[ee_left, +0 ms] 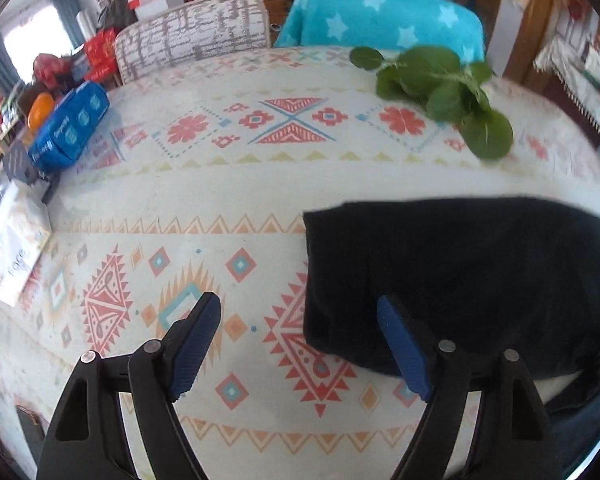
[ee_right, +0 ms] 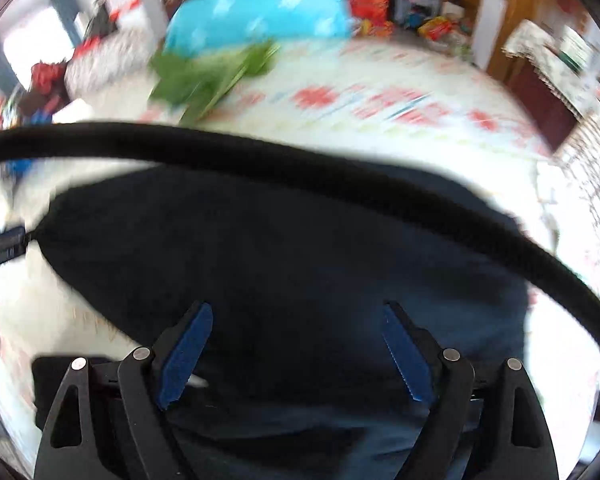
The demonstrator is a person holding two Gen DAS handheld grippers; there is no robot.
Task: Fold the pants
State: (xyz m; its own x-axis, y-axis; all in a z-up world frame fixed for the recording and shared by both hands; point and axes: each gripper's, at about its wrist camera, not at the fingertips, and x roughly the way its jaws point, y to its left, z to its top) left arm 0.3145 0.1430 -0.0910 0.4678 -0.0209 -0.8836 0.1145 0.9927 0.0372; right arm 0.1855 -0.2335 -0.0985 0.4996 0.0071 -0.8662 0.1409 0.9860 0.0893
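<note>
Folded black fabric pants [ee_left: 460, 280] lying on the table's patterned cream cloth [ee_left: 220, 200], near green leafy vegetables [ee_left: 444, 92]; left gripper [ee_left: 300, 312] released beside the pants' edge, right gripper [ee_right: 296, 320] released above them.

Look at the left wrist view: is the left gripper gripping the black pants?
No, the left gripper is open and holds nothing; the black pants lie on the table.
</note>
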